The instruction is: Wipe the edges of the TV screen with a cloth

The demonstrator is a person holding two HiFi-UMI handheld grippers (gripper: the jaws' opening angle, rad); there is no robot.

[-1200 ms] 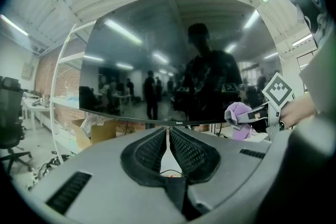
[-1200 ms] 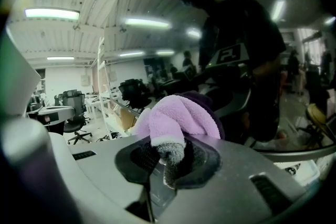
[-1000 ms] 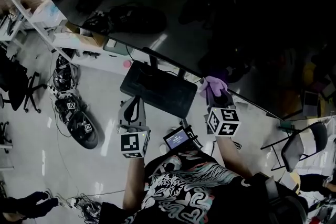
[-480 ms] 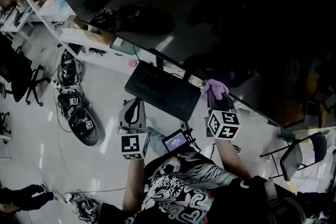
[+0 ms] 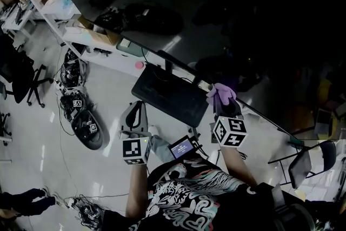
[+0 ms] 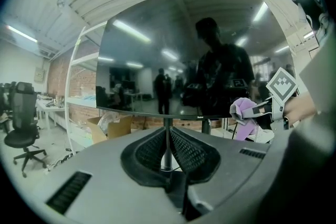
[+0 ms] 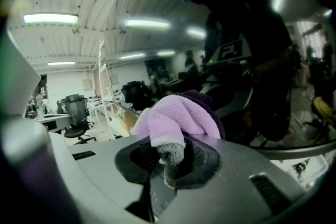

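Your right gripper (image 5: 223, 103) reaches up at about 1 o'clock from your chest. Its jaws are clamped on the purple cloth (image 5: 221, 92), which is bunched against the lower edge of the TV screen (image 5: 232, 19), just right of the dark stand base (image 5: 170, 93). In the right gripper view the cloth (image 7: 178, 118) bulges out over the pinching pads, with the glossy screen (image 7: 257, 60) close behind. Your left gripper (image 5: 138, 111) hangs low at 7 o'clock of the base, with its jaws together on nothing. Its own view faces the screen (image 6: 194, 50) and its thin stand pole (image 6: 166, 140). The pale floor (image 5: 108, 94) carries an office chair (image 5: 24, 81) at 9 o'clock. Against half a second ago, both grippers and the cloth have barely shifted.
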